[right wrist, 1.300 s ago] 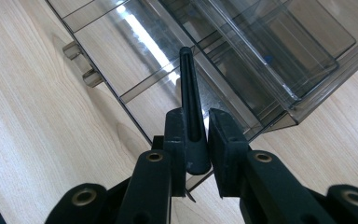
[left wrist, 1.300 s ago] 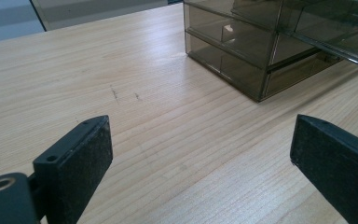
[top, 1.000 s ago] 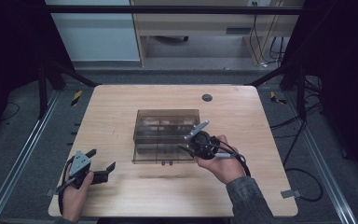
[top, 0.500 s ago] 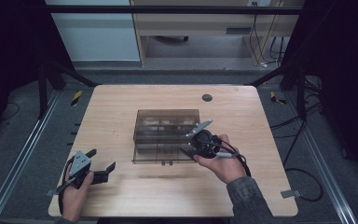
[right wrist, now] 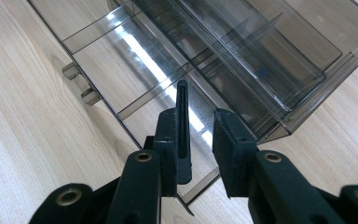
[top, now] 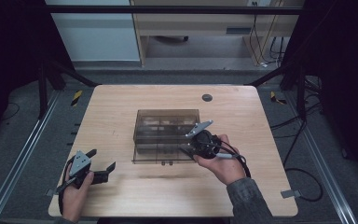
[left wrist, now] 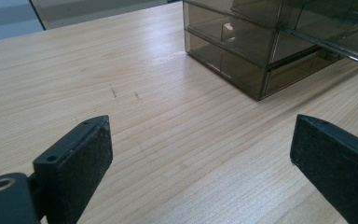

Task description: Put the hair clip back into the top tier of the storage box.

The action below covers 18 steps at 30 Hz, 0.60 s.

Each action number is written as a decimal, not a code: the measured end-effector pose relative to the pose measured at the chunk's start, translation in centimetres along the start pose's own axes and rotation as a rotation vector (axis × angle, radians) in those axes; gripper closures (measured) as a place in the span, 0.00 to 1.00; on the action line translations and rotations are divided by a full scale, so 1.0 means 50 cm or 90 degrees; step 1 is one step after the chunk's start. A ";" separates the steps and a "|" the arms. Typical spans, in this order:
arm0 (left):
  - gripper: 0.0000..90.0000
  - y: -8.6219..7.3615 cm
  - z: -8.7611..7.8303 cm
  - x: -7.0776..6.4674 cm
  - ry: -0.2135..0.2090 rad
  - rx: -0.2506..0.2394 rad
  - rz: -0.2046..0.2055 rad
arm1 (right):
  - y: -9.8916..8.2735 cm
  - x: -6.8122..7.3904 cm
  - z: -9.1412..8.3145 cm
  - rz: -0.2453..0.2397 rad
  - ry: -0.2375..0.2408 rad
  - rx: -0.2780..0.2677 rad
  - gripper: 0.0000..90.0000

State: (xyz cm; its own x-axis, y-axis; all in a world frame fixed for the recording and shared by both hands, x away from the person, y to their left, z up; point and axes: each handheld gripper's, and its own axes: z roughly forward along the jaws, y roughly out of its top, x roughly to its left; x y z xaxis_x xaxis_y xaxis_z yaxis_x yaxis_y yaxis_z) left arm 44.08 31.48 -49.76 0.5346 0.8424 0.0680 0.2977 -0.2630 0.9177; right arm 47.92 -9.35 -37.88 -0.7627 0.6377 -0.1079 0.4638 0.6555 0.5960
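While the smoky clear drawer box (top: 167, 135) sits at the centre of the high view on the wooden table (top: 121, 107), its lower drawer (right wrist: 135, 79) is pulled out toward the bottom of the frame, and its divided compartments look bare. In the right gripper view a thin black strip (right wrist: 182, 126) stands upright against the left pad, over the open drawer; the right gripper (top: 193, 148) has its jaws narrowly apart, having just been closing, and a gap remains beside the strip. The right hand (top: 223, 161) reaches in from the lower right. At lower left, the left gripper (top: 103, 164) rests low with jaws wide apart, nothing between them.
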 end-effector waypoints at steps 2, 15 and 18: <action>0.06 0.000 0.000 0.000 0.000 0.000 0.000 | 0.000 0.001 0.000 0.000 0.001 -0.001 0.80; 0.06 -0.001 0.001 -0.001 -0.003 0.007 -0.002 | -0.008 0.014 -0.010 0.002 -0.005 -0.036 0.83; 0.06 0.000 0.000 -0.002 -0.003 0.006 -0.002 | -0.014 0.020 -0.014 0.005 -0.008 -0.052 0.85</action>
State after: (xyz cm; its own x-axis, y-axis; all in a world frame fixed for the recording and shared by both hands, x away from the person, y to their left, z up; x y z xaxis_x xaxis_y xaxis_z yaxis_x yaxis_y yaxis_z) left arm 44.04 31.42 -49.77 0.5369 0.8413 0.0631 0.3073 -0.2646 0.9141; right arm 46.52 -9.50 -37.84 -0.7526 0.6487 -0.1129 0.4317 0.6156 0.6592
